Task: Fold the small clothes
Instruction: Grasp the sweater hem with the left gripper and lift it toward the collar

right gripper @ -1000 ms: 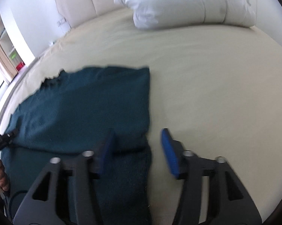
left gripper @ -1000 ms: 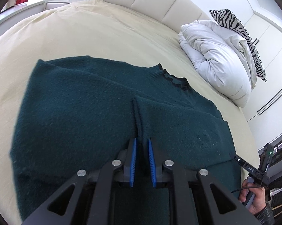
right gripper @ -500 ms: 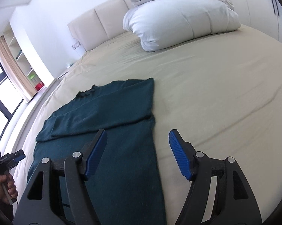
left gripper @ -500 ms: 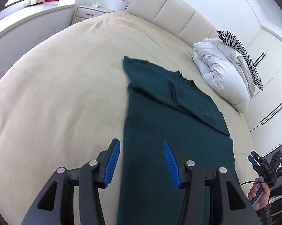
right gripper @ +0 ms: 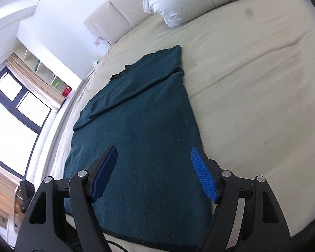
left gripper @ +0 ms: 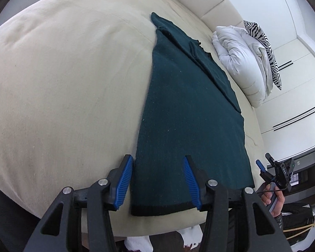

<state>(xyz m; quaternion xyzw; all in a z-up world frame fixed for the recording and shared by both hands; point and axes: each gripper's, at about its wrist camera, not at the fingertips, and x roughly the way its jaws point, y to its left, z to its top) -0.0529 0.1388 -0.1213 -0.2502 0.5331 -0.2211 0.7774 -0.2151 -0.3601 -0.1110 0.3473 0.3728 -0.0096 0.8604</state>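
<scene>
1. Teal knit sweater [left gripper: 191, 113] lies flat on the cream bed [left gripper: 63, 84], sleeves folded in across the chest, hem at the near edge of the mattress. We judge the next fold to be hem toward collar.
2. Our left gripper [left gripper: 157, 180] hangs with its jaws wide over the left hem corner, holding nothing; our right gripper [right gripper: 155, 174] is equally wide and empty over the right side of the hem.
3. If we pinch only the top layer, the back panel could stay behind and the fold would come out skewed.
4. If one hand lifts ahead of the other, the loose sleeves may slide off the chest and undo the earlier folds.
5. With the hem this close to the edge, a dragged grip could pull the sweater off the bed.
6. The white duvet [left gripper: 241, 58] lies well apart, so it poses no snag.
</scene>
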